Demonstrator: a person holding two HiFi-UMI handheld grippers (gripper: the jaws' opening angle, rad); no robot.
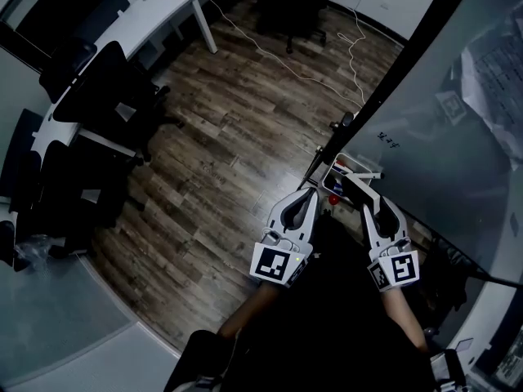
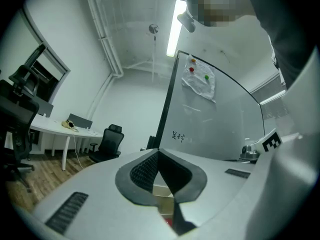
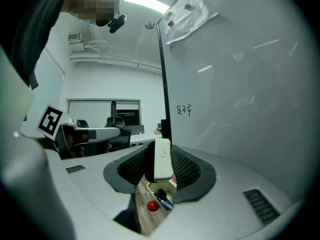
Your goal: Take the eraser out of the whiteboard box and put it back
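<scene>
Dark wood-plank floor (image 1: 229,137) runs beneath a long white desk (image 1: 155,11) and black office chairs (image 1: 98,88). A glossy whiteboard (image 1: 441,137) in a black frame stands at the right, with a crumpled sheet (image 2: 200,79) pinned to it by small coloured magnets.

We note the whiteboard box (image 3: 167,188), a small white open tray low beside the board. It holds dark markers (image 3: 161,198), one with blue on it. A red round item (image 3: 151,205) lies at its near edge; we cannot tell whether it is inside.

The eraser (image 3: 163,164) is out of the box and above it. It is a rectangular block with a smooth, scuffed white shell and a dark felt face, standing upright. The right gripper (image 3: 160,151) clamps it between ribbed black pads.

The left gripper (image 2: 159,154) is level beside it. Its jaws are clenched tip to tip, with nothing between them.
</scene>
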